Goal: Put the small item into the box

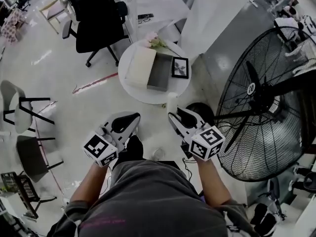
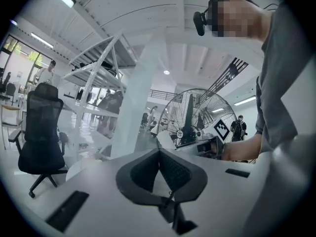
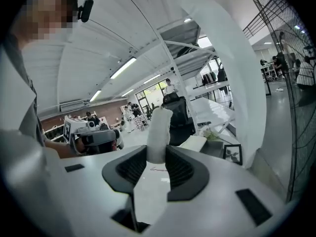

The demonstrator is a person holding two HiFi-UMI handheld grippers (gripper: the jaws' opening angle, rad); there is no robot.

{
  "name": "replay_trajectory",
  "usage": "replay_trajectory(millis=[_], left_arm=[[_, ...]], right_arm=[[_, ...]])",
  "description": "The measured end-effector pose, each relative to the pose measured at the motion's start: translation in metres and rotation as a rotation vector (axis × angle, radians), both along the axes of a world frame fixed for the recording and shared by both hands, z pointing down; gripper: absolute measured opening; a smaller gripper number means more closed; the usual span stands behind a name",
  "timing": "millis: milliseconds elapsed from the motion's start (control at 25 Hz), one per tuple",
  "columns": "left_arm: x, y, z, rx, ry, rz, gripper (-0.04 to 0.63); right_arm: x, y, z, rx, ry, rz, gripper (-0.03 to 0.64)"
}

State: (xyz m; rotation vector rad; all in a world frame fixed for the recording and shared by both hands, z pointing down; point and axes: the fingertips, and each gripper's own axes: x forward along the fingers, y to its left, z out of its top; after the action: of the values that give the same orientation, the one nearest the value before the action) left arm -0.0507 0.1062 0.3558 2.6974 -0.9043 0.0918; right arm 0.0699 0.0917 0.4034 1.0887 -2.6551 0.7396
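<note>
A small white cylinder stands upright between the jaws of my right gripper, which is shut on it; in the right gripper view the white cylinder sticks up above the right gripper. My left gripper is held beside it at the same height, shut and empty, and the left gripper view shows the left gripper with its tips together. Ahead and below, an open grey box lies on a round white table with its cream lid beside it. Both grippers are short of the table.
A framed picture and pale flowers share the table. A large black floor fan stands to the right, a black office chair behind the table, and a white pillar at the back right. Grey chairs stand at the left.
</note>
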Motion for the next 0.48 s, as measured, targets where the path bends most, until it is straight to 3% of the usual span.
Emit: replay_trajectory(millis=[480], left_arm=[[-0.074, -0.123, 0.011, -0.032, 0.021, 0.069, 0.015]], right_arm=[[-0.066, -0.113, 0.013, -0.051, 0.037, 0.072, 0.124]])
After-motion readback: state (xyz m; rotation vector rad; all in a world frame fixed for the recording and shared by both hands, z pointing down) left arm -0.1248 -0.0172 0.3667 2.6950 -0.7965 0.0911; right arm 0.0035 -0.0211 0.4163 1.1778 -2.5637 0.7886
